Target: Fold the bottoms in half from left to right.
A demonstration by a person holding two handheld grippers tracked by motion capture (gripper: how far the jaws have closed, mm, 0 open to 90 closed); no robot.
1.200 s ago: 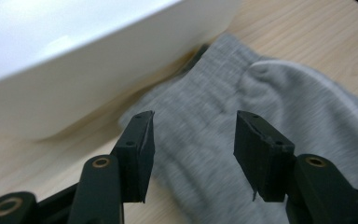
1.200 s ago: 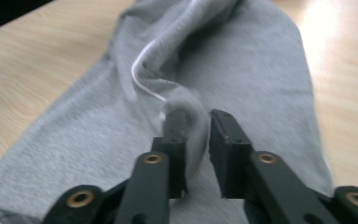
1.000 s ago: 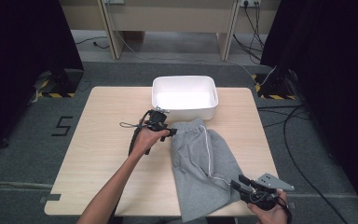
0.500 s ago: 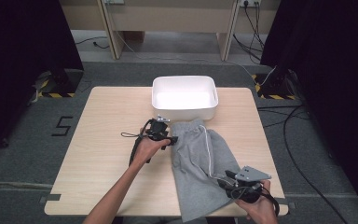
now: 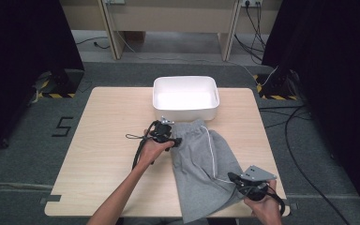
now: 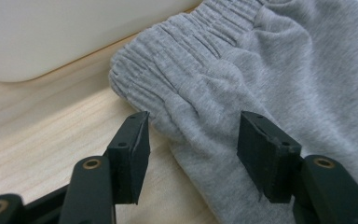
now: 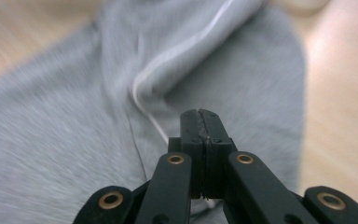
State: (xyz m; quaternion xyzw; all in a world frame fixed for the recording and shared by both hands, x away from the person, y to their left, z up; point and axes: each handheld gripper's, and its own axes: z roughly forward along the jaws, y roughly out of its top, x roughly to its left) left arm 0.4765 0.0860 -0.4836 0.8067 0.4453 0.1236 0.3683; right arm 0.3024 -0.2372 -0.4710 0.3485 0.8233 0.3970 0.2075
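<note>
Grey shorts (image 5: 201,159) with a white side stripe lie flat on the right half of the wooden table (image 5: 108,126), waistband toward the bin. My left gripper (image 5: 176,140) is low at the waistband's left corner. In the left gripper view it (image 6: 193,140) is open, its jaws having just widened slightly, with the gathered edge of the shorts (image 6: 261,70) between the pads and untouched. My right gripper (image 5: 229,177) rests at the lower right hem. Its jaws have just been closing, and the right gripper (image 7: 200,116) now has its pads pressed together over the shorts (image 7: 51,116); I cannot tell whether cloth is pinched.
A white rectangular bin (image 5: 185,82) stands at the back middle of the table, just beyond the waistband, and its wall (image 6: 51,37) looms close in the left gripper view. Bare wood spreads to the left. Cables and dark curtains ring the table.
The right gripper has moved left from the table's front right corner onto the hem and shut. The left gripper has come down and slightly nearer to the waistband.
</note>
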